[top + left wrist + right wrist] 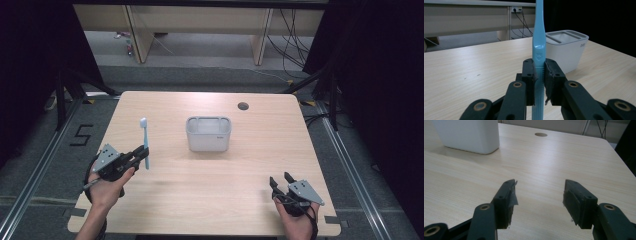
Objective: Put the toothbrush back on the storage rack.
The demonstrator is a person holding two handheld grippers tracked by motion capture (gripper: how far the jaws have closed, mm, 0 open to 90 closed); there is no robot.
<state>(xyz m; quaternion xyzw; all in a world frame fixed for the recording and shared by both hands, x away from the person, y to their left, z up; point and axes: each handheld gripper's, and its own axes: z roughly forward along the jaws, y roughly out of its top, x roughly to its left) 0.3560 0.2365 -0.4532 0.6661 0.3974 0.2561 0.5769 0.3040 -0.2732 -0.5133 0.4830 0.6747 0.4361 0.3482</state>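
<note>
— What's in your left tongs?

— My left gripper (141, 156) is pinching a light blue toothbrush (145, 141); the pads are pressed against both sides of its handle. The handle is slim and smooth, with a small raised emblem just above the pads, and the bristle head, paler than the handle, points away from me. It is held off the table (165, 210), well to the left of the white holder (208, 134).

— And the holder itself?

— A white box with rounded corners and an open top split into compartments, standing upright in the middle of the tabletop. I can't tell how many slots it has.

— How much room is around it?

— Bare wood on every side of the holder. The table's left edge is well to its left, beyond my left hand; the far edge is behind it, with a round cable hole (243, 106) behind and to its right.

— Your right side?

— My right gripper (537, 200) is spread wide with nothing between its jaws, low over the table, near the front right corner, well right of the holder.

— Count it up.

— One toothbrush, one holder, one cable hole, two grippers.
</note>
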